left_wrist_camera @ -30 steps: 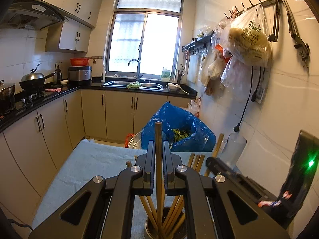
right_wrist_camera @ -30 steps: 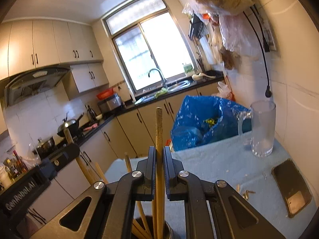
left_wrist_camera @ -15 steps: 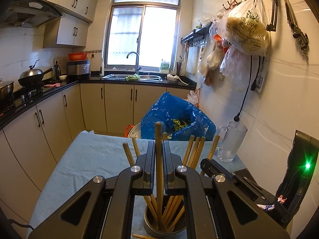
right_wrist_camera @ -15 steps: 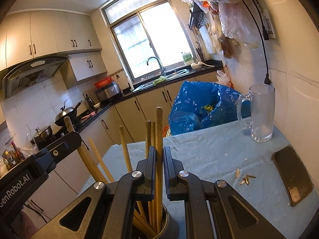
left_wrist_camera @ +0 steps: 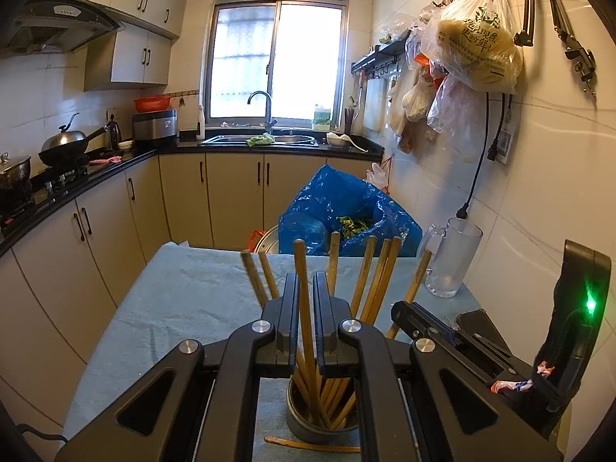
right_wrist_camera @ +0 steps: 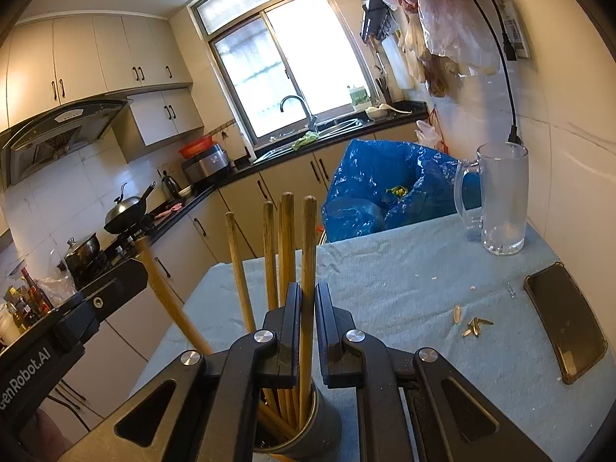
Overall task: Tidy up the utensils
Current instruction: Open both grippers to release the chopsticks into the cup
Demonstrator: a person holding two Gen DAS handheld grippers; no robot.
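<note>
The cloth-covered surface [left_wrist_camera: 184, 300] carries a metal holder [left_wrist_camera: 298, 421] near its front edge, bristling with wooden chopsticks [left_wrist_camera: 364, 273]. Over the holder, the left tongs [left_wrist_camera: 306, 308] pinch one chopstick [left_wrist_camera: 302, 269] whose lower end dips inside. The right tongs [right_wrist_camera: 307, 315] likewise clamp another chopstick [right_wrist_camera: 309, 238] standing in the holder.

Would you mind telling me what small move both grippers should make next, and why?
Probably open both and let go. The left gripper and the right gripper are each shut on a wooden chopstick whose lower end already sits inside the metal holder among the other chopsticks. Afterwards, one chopstick lying on the cloth by the holder remains.
</note>
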